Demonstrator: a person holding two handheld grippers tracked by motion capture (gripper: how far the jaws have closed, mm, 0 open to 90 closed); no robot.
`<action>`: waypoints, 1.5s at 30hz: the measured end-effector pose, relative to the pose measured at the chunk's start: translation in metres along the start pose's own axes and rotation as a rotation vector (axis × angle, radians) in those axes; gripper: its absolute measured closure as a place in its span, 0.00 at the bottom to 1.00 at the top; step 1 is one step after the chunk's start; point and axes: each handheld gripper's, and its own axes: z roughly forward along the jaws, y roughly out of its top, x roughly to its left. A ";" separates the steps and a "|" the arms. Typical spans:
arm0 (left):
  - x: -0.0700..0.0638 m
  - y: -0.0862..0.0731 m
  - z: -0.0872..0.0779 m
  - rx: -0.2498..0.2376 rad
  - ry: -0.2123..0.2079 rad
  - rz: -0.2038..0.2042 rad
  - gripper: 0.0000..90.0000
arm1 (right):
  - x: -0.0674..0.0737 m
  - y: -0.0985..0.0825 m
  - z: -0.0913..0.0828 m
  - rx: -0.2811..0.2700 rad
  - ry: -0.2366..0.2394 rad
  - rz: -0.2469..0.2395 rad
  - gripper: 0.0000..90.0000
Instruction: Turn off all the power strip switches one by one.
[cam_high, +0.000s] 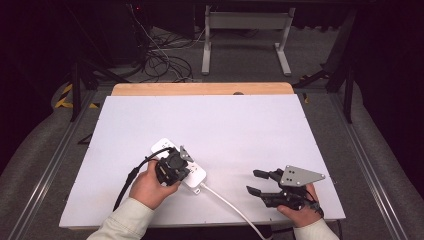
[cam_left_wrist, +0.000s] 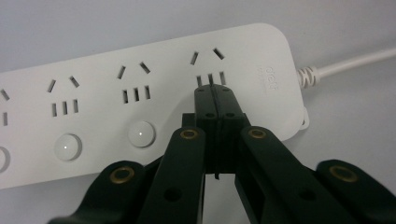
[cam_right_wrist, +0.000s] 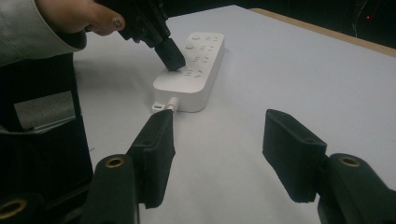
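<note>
Clenched left gripper (cam_left_wrist: 215, 93) presses on the white plastic power strip (cam_left_wrist: 140, 98); right gripper (cam_high: 256, 182), released, rests well apart from it.

The power strip (cam_high: 179, 162) lies on the counter (cam_high: 225, 125), left of centre near the front edge; its cord (cam_high: 232, 207) trails toward the front.

Lab test station, dark recording room.
White board (cam_high: 210, 125) laid over a wooden bench (cam_high: 202, 89); metal rails (cam_high: 60, 150) along both sides on grey carpet (cam_high: 30, 165); loose cables (cam_high: 160, 60) on the floor behind; white desk frame (cam_high: 245, 30) at the back; hazard tape (cam_high: 64, 96) at a stand foot; dark surroundings. Person's hand holds camera-fitted tongs (cam_high: 262, 182) with a grey marker plate (cam_high: 299, 176).
</note>
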 end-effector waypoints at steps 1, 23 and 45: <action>0.000 0.000 0.000 0.000 0.000 0.000 1.00 | 0.000 0.000 0.000 0.000 0.000 0.000 0.49; 0.014 -0.002 -0.026 -0.133 -0.027 -0.017 1.00 | -0.001 -0.001 -0.001 -0.001 -0.005 0.001 0.49; 0.051 -0.019 -0.015 -0.107 -0.039 -0.081 1.00 | -0.002 -0.001 0.000 0.001 -0.004 0.007 0.49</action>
